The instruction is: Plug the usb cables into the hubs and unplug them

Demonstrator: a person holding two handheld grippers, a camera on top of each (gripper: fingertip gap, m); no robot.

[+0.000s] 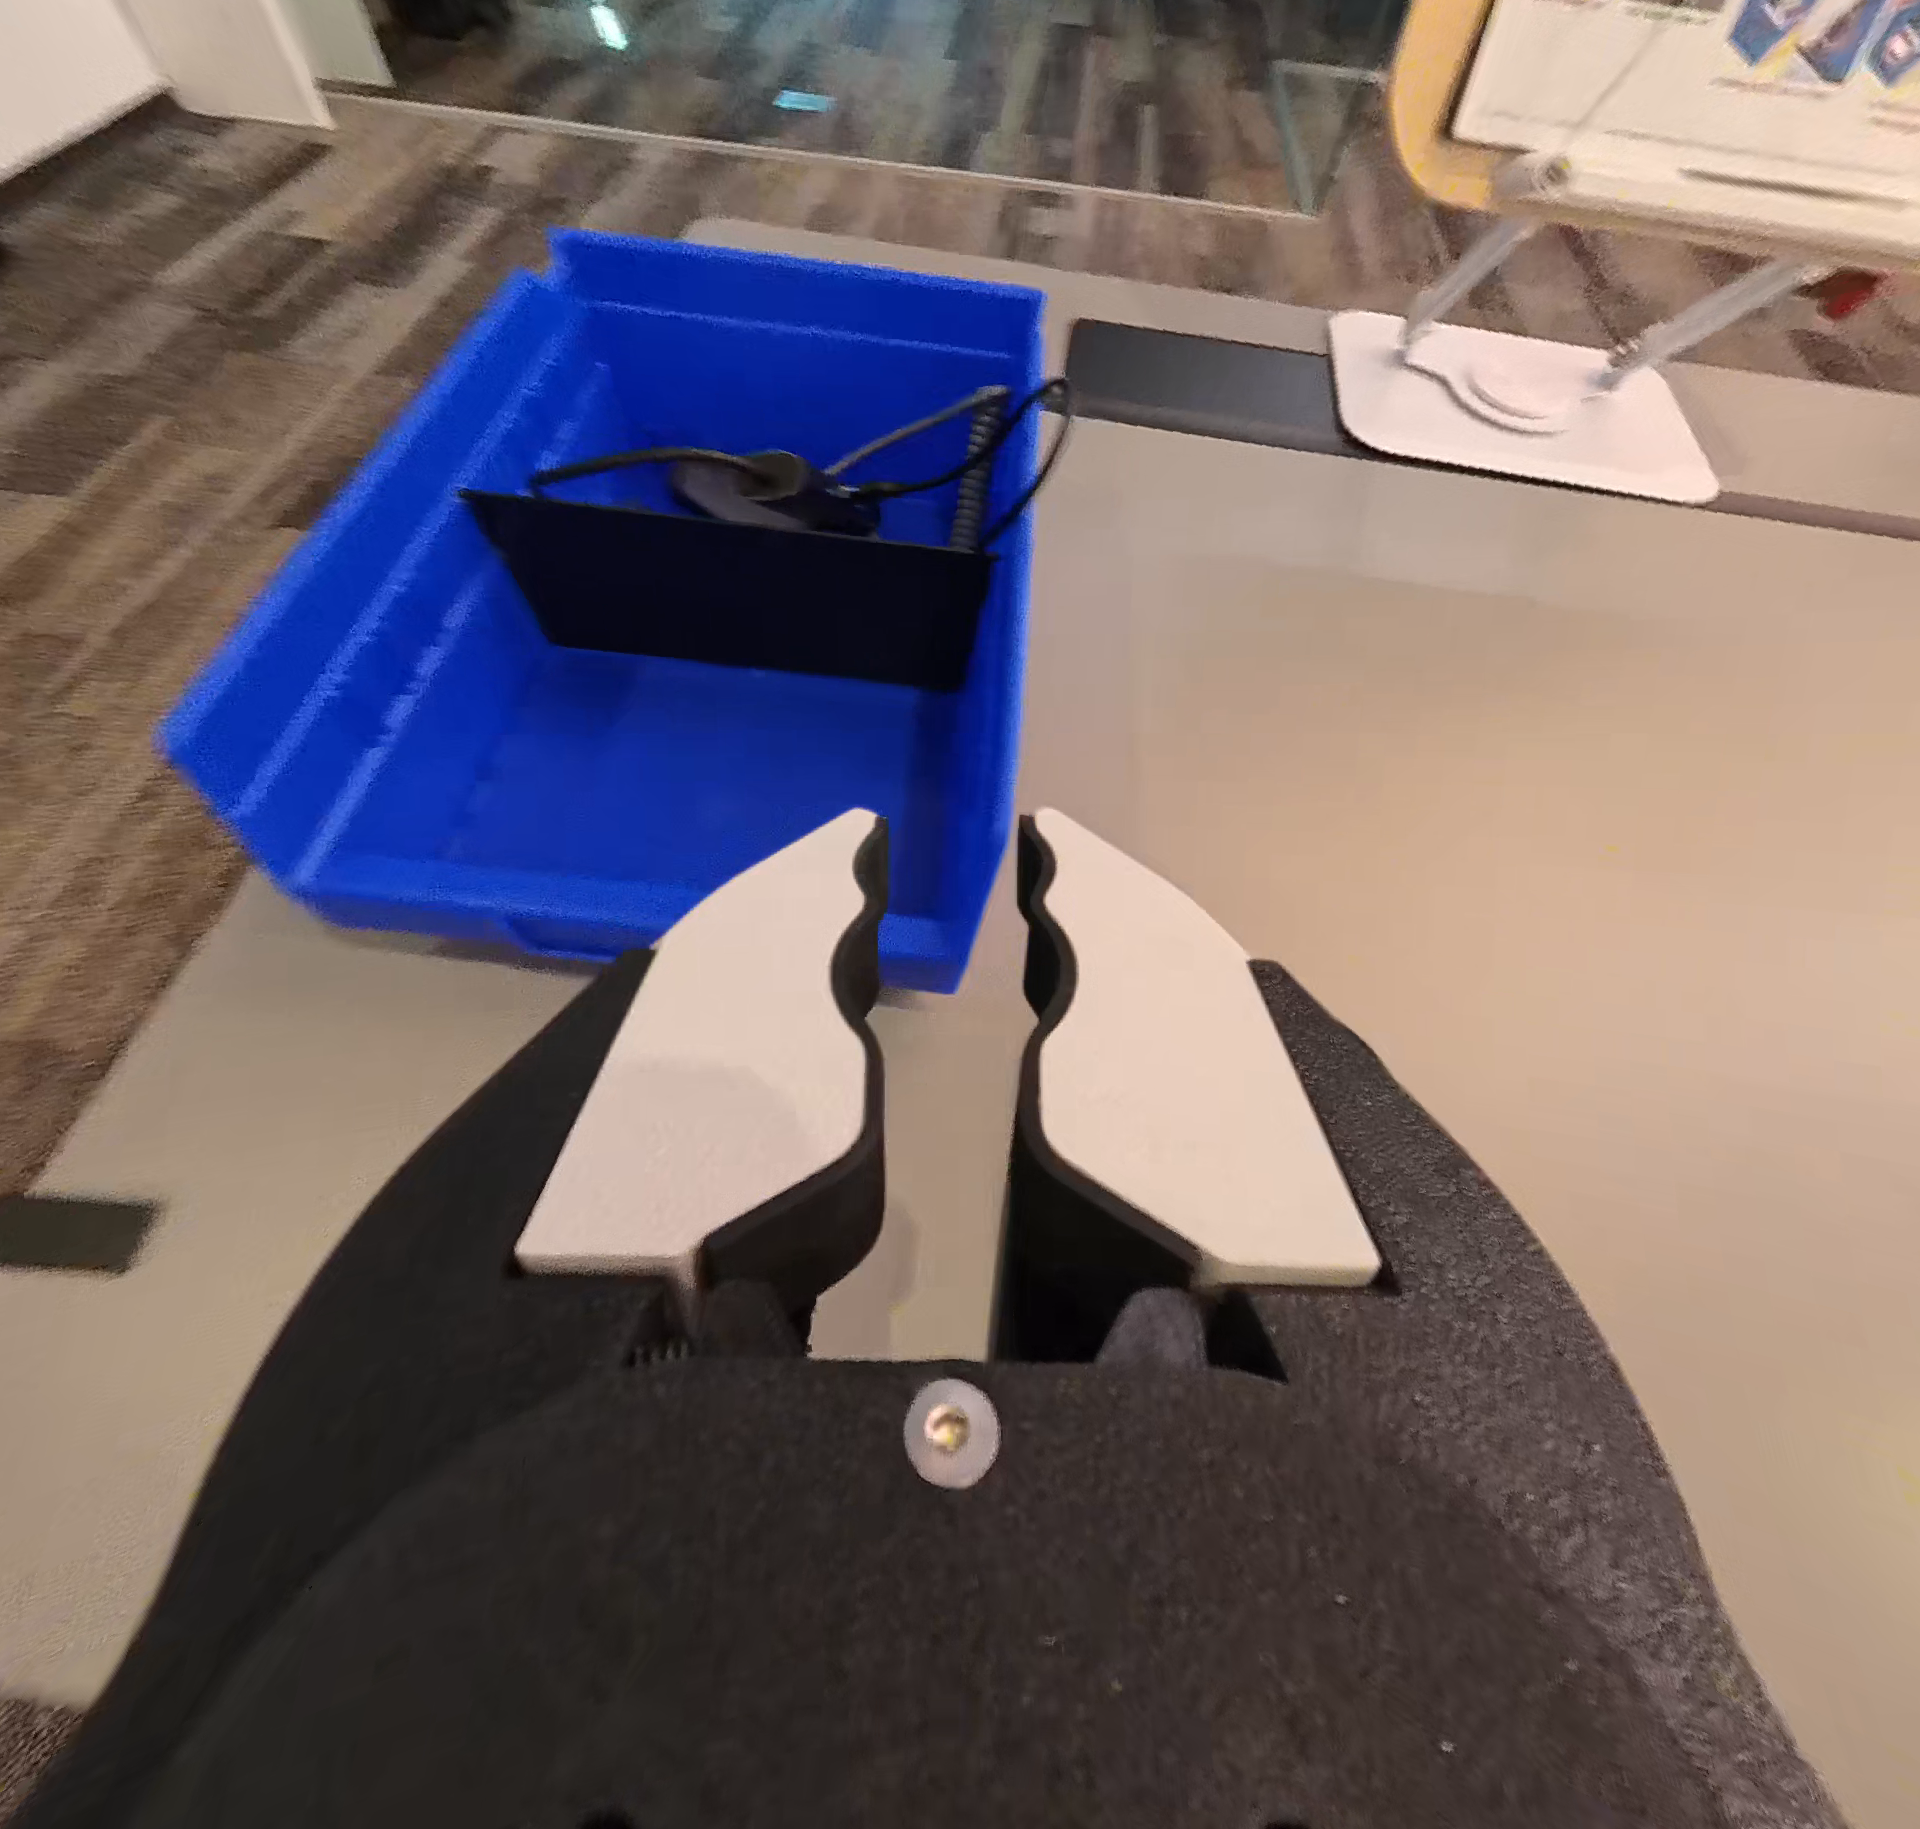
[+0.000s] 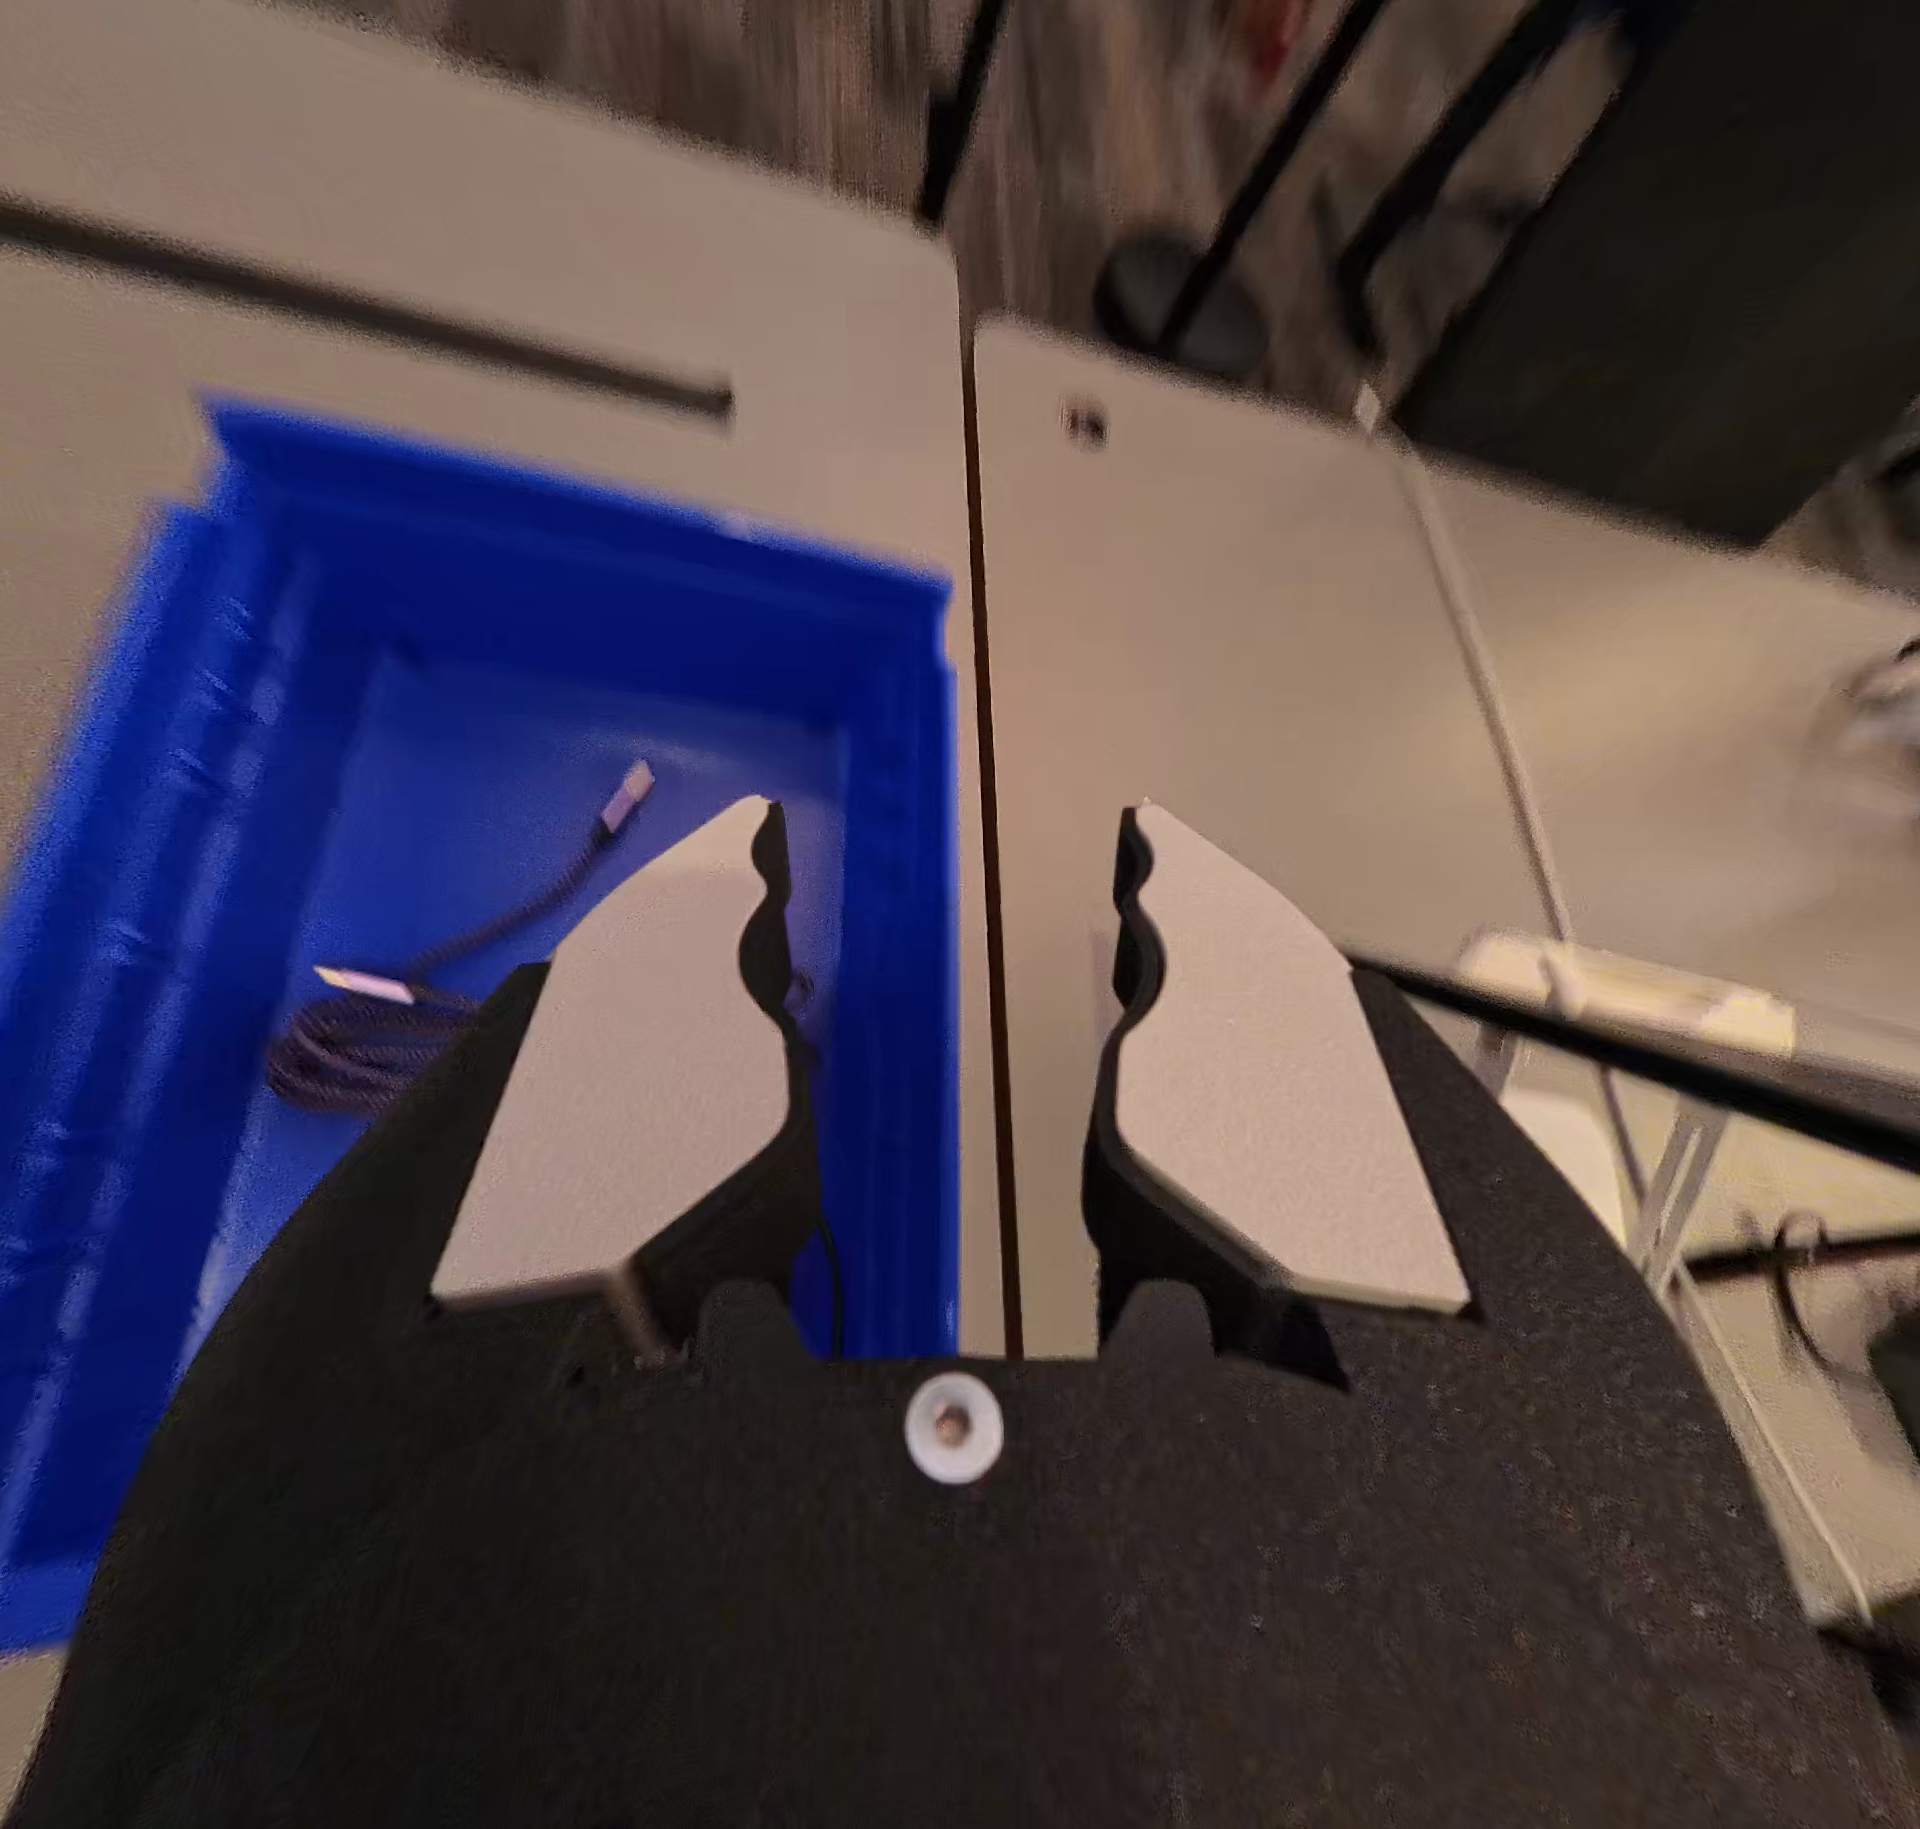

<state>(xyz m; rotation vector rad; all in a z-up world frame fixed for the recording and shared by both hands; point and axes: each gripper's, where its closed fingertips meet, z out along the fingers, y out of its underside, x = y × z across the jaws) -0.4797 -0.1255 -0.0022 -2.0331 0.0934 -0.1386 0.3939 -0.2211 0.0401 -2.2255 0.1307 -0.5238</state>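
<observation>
In the left wrist view a blue bin [image 1: 343, 678] sits on the grey table, split by a black divider [image 1: 727, 595]. Behind the divider lie a dark hub-like device [image 1: 748, 493] and black cables [image 1: 977, 449]. My left gripper [image 1: 951, 823] is open and empty, above the bin's near right corner. In the right wrist view a blue bin [image 2: 156, 740] holds a dark braided USB cable [image 2: 374, 1041] with two silver plugs [image 2: 627, 800]. My right gripper [image 2: 951, 813] is open and empty, over the bin's right wall and the table seam. Its left finger [image 2: 644, 1031] hides part of the cable.
A white stand base [image 1: 1527, 408] and a dark strip [image 1: 1195, 377] lie at the table's far right. A poster board [image 1: 1704, 44] stands behind. A dark seam [image 2: 987, 740] splits two tabletops. Black frame legs [image 2: 1226, 221] and a white rack [image 2: 1621, 1000] stand to the right. Left tips to right tips: about 90 centimeters.
</observation>
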